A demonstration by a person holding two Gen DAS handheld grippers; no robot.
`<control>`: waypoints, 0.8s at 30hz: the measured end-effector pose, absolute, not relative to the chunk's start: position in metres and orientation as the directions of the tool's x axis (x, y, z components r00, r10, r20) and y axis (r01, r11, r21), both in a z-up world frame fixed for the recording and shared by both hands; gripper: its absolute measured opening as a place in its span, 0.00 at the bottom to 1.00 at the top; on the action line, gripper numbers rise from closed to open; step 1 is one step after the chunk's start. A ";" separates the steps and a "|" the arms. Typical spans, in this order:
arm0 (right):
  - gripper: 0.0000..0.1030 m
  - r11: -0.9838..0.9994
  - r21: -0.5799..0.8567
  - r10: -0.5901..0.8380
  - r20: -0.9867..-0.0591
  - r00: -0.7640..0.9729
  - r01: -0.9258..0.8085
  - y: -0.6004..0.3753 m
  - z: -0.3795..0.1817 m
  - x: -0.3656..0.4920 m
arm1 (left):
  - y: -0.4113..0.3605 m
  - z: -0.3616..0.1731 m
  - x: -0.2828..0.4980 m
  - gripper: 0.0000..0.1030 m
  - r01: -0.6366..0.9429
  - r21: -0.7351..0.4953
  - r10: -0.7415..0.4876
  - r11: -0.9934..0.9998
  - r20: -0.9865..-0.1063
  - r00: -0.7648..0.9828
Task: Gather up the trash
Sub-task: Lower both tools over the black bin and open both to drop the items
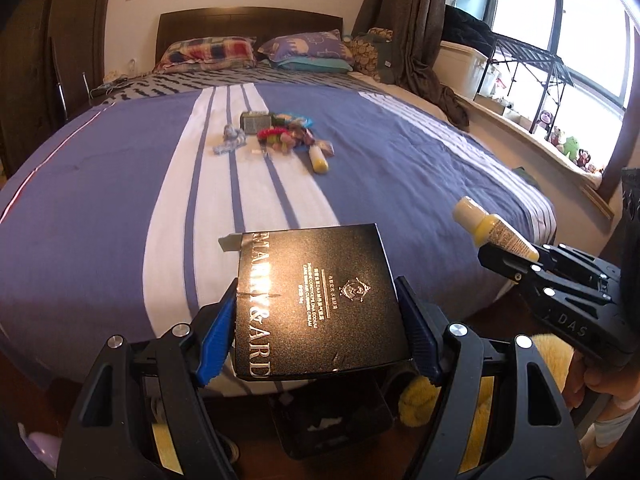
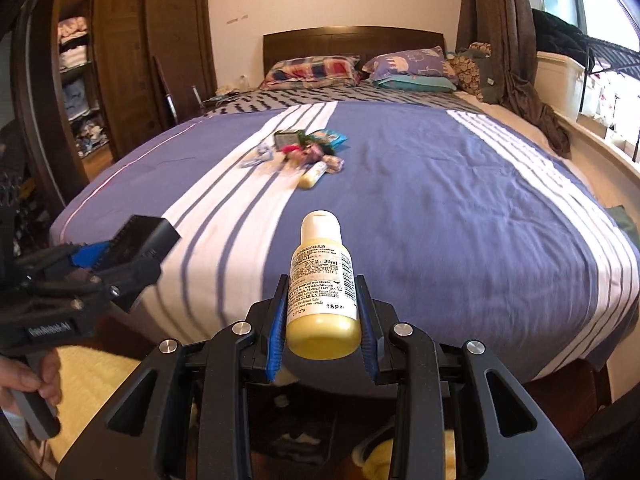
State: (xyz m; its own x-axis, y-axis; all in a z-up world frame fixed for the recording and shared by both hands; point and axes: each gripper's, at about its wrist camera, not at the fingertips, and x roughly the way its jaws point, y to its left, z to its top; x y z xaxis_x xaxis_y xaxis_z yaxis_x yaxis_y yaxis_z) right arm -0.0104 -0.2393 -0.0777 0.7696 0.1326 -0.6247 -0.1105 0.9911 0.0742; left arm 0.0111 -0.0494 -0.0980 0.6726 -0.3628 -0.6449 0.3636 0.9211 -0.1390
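Note:
My left gripper (image 1: 318, 300) is shut on a flat black box (image 1: 316, 300) with gold lettering, held over the foot of the bed. My right gripper (image 2: 322, 312) is shut on a small yellow bottle (image 2: 322, 292) with a white cap and label. In the left wrist view the right gripper (image 1: 504, 254) and its bottle (image 1: 494, 229) show at the right. In the right wrist view the left gripper (image 2: 132, 254) and its box (image 2: 140, 236) show at the left. A heap of trash (image 1: 280, 132) lies mid-bed: wrappers, a dark box, a second yellow bottle (image 1: 318, 159).
The bed (image 1: 400, 160) has a blue and white striped cover and pillows (image 1: 208, 53) at the headboard. A dark bin (image 1: 332, 420) stands on the floor below the grippers. A wardrobe (image 2: 120, 60) is left, a window sill (image 1: 560, 136) with toys right. A hand (image 2: 36, 376) holds the left gripper's handle.

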 end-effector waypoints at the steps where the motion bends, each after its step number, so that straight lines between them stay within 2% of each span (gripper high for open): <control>1: 0.31 0.990 0.077 0.137 -0.628 0.766 -0.115 -0.237 -0.080 -0.014 | -0.049 -0.102 0.008 0.68 0.363 -0.144 -0.365 0.921 -0.648 0.668; 12: 0.31 0.980 0.129 0.195 -0.758 0.622 -0.150 -0.219 -0.151 -0.028 | -0.039 -0.177 -0.018 0.68 0.332 -0.185 -0.352 0.925 -0.747 0.565; 24: 0.31 0.978 0.183 0.210 -0.882 0.421 -0.105 -0.209 -0.245 -0.008 | -0.050 -0.272 0.006 0.68 0.299 -0.198 -0.304 0.934 -0.879 0.368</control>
State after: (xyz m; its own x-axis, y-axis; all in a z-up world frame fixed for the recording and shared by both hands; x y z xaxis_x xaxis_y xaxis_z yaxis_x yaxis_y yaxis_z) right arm -0.0080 -0.2092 -0.2447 0.4213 0.2099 -0.8823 -0.1045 0.9776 0.1827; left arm 0.0056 -0.0496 -0.2723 0.3679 -0.3040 -0.8788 0.2990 0.9335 -0.1977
